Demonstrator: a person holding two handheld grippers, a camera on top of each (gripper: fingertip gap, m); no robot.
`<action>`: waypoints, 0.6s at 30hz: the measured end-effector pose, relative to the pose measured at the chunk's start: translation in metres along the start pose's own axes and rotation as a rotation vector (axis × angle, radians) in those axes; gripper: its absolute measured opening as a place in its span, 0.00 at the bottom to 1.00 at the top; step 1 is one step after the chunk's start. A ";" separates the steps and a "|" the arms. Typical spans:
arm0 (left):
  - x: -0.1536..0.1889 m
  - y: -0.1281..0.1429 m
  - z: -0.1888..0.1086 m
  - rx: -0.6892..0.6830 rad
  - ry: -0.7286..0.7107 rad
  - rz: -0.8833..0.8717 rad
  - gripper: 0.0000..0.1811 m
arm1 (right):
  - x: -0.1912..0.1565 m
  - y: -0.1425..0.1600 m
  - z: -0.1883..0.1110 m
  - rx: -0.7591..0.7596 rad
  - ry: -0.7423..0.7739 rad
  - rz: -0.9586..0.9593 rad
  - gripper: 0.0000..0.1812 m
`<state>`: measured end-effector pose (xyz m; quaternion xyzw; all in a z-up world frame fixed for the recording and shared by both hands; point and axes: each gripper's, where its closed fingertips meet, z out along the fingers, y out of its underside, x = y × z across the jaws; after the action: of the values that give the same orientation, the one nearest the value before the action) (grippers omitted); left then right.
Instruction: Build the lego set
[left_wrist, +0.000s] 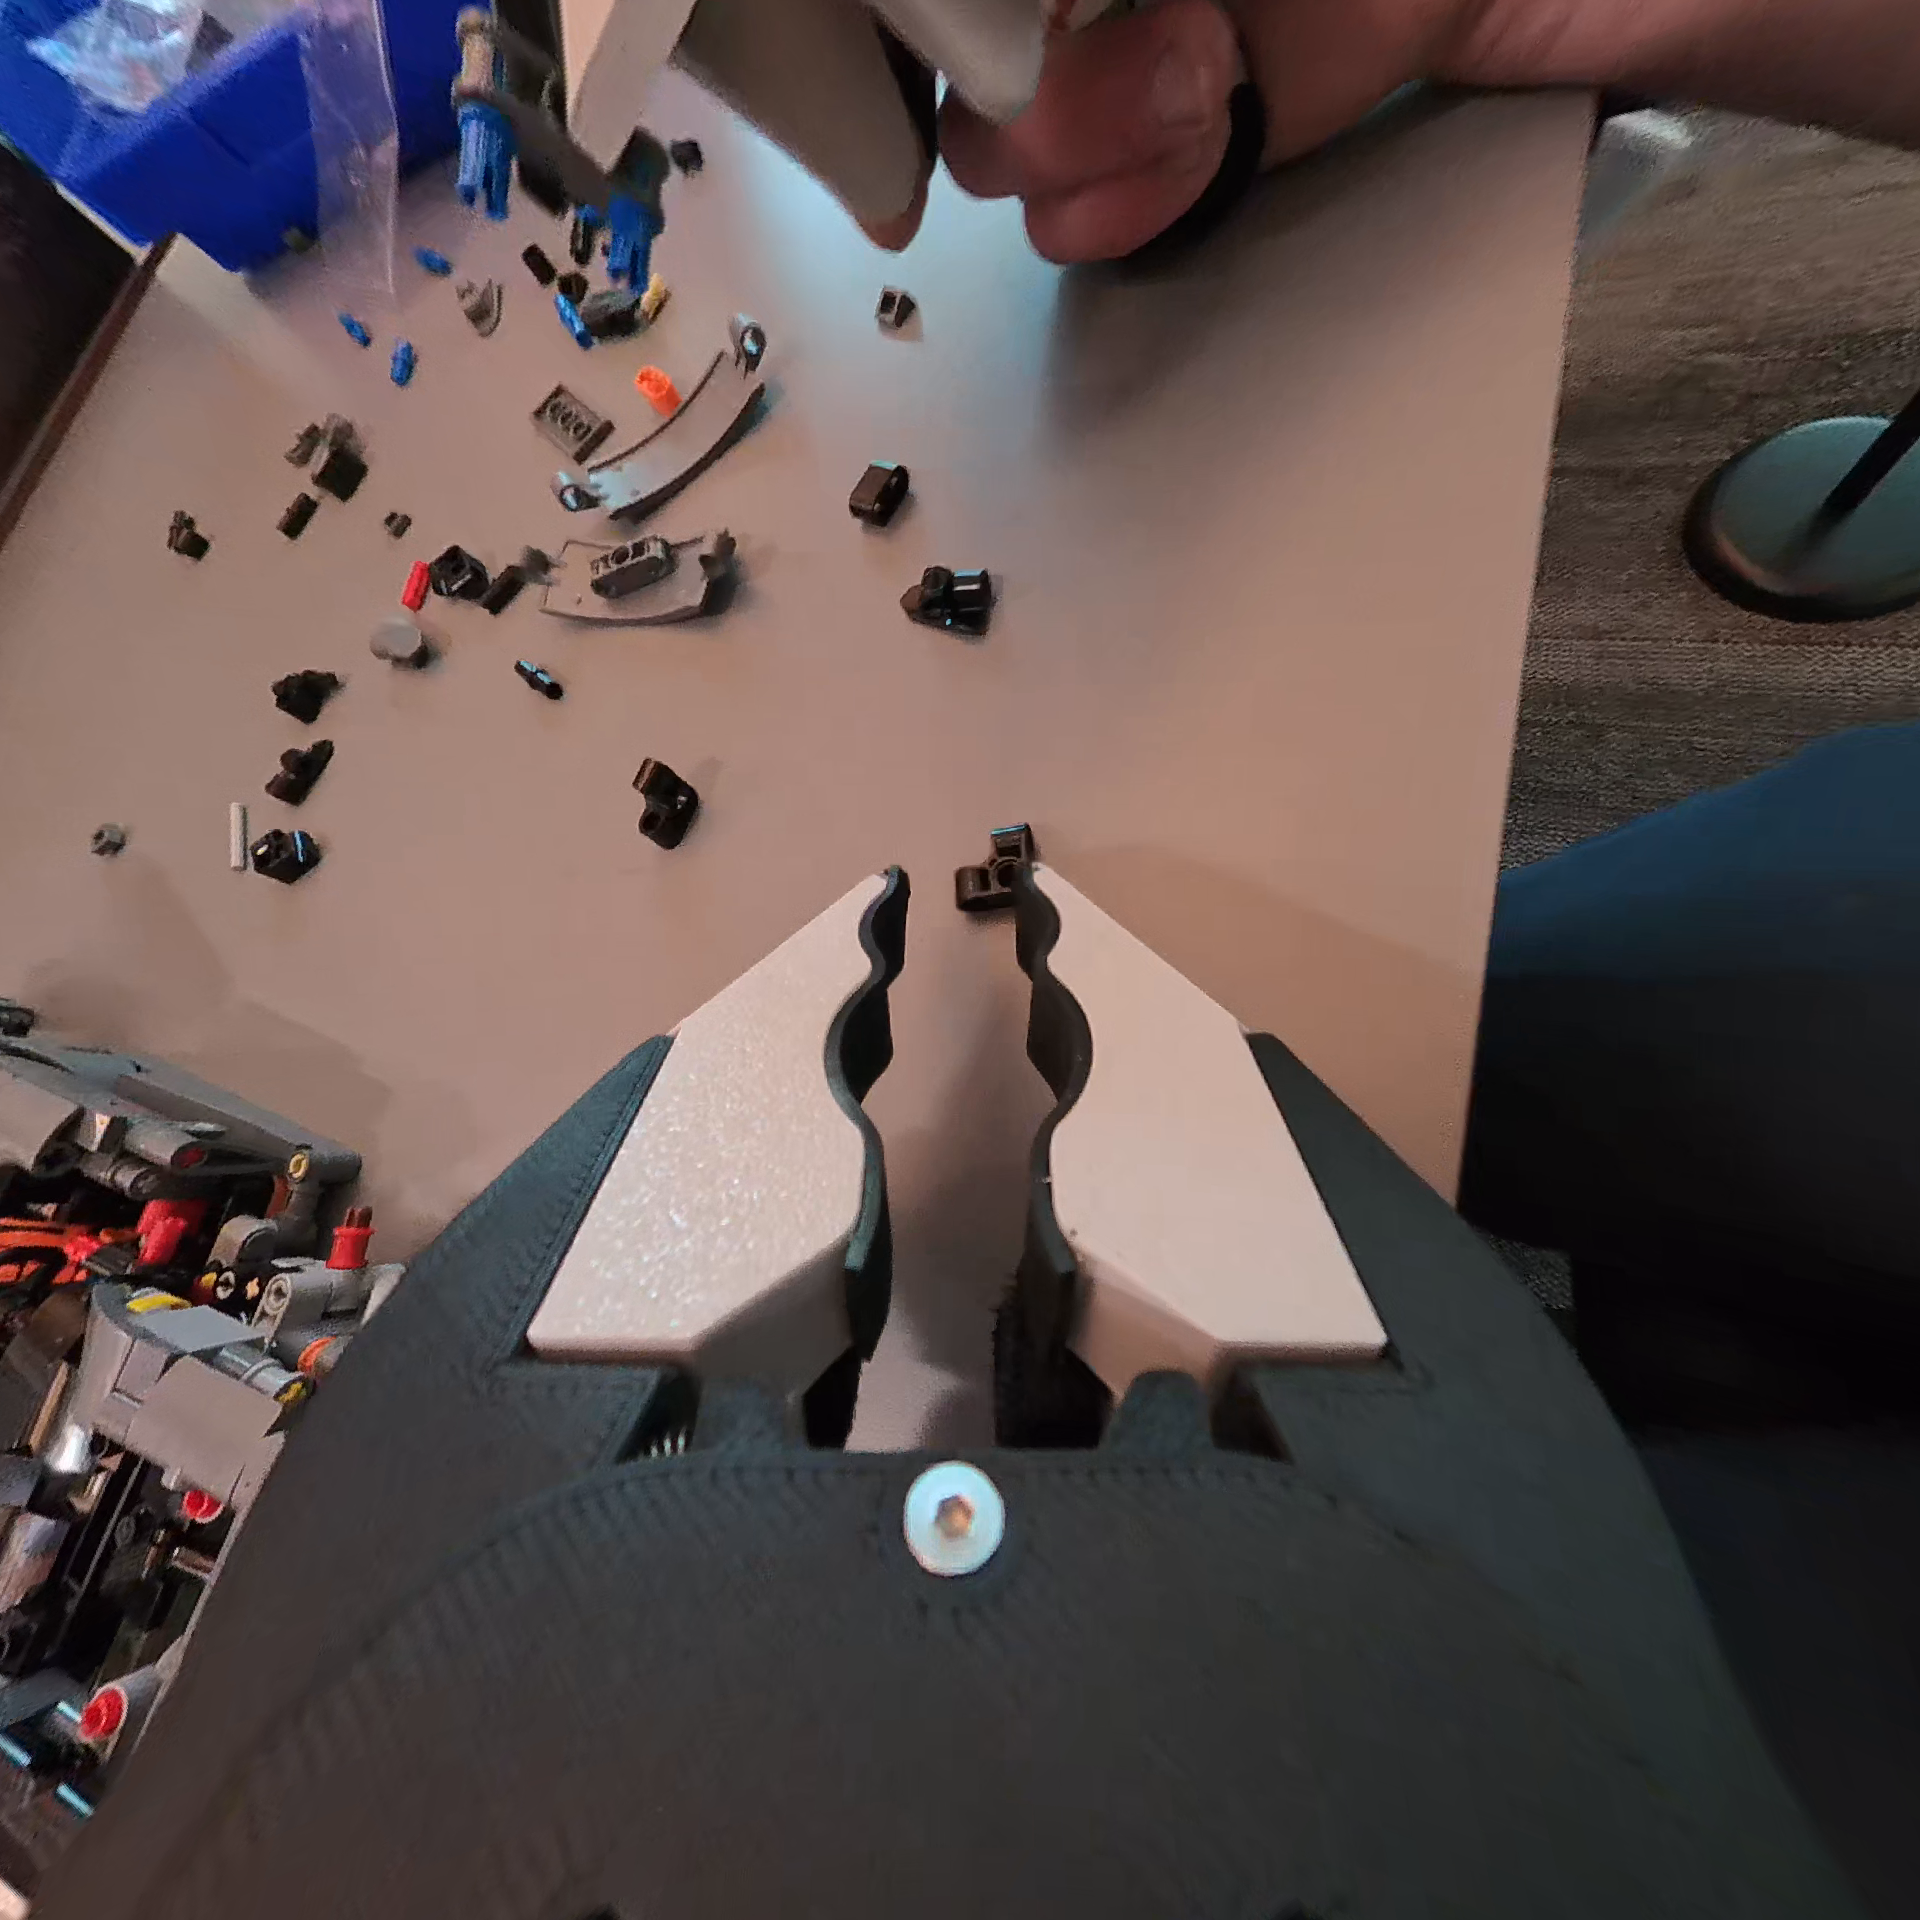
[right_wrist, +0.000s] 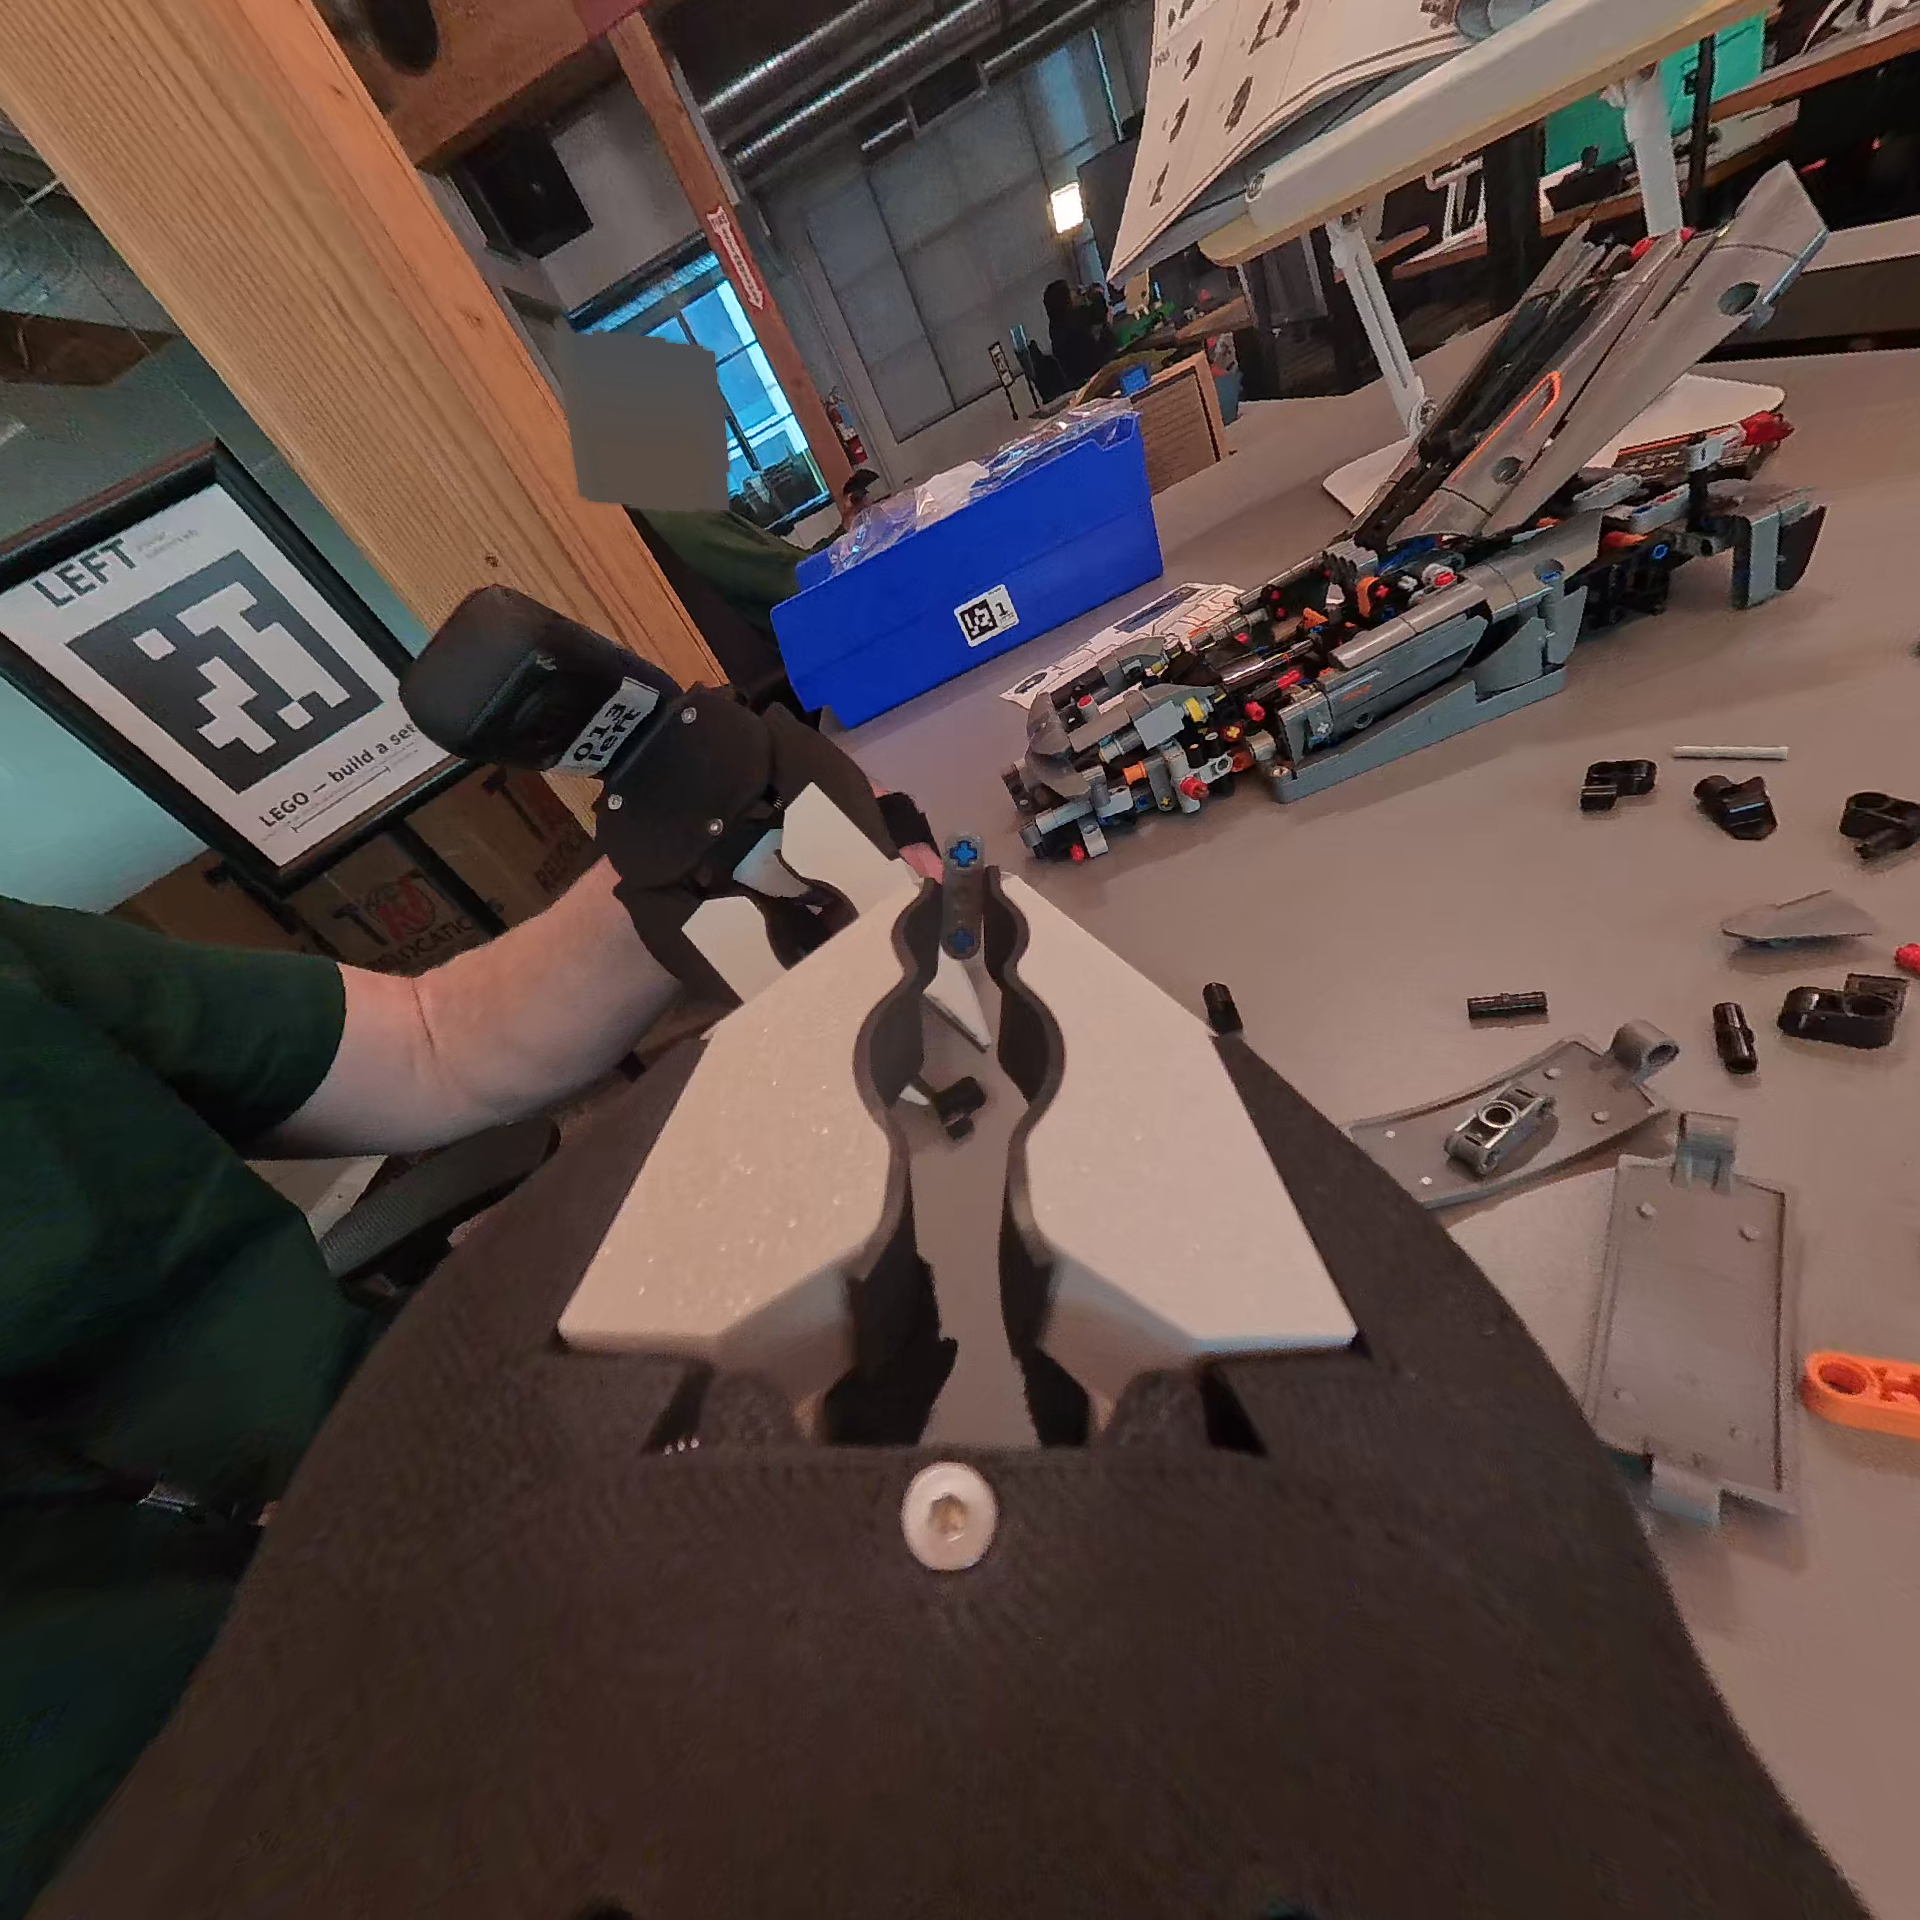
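The grey table (left_wrist: 1195, 540) fills most of the left wrist view, its edge running down the right side of the frame. The part-built lego model (right_wrist: 1382, 644) – grey with red, orange and black parts – lies at the upper right of the right wrist view, a flap raised at its far end; in the left wrist view it sits at the lower left corner. A blue bin (right_wrist: 977, 582) holding clear bags stands just left of the model in the right wrist view.

The left gripper (left_wrist: 954, 883) hovers low over the table with its jaws apart and nothing between them; a small black connector (left_wrist: 995, 871) lies on the table just beside its right fingertip. The right gripper (right_wrist: 961, 894) is closed on a short dark beam with blue pins (right_wrist: 961, 899) – held upright at the fingertips, centre of its frame.

Two flat grey panels (right_wrist: 1694, 1340) lie at the right of that view, an orange piece (right_wrist: 1865, 1387) beside them. Small black connectors and pins (left_wrist: 665, 800) are scattered across the upper left of the left wrist view.
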<state>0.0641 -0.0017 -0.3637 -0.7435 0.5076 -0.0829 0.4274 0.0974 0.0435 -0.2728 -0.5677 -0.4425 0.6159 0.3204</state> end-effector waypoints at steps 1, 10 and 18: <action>0.000 0.000 0.001 -0.003 0.000 -0.004 0.10 | 0.000 0.000 0.000 0.001 -0.002 0.003 0.03; 0.002 0.007 0.001 -0.039 0.002 -0.034 0.11 | 0.000 0.000 -0.001 0.004 -0.009 0.018 0.03; -0.001 0.004 -0.018 0.006 -0.016 -0.077 0.13 | 0.000 0.001 0.000 0.000 -0.010 0.016 0.03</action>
<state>0.0512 -0.0110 -0.3552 -0.7619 0.4748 -0.0949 0.4303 0.0976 0.0434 -0.2733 -0.5680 -0.4395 0.6215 0.3130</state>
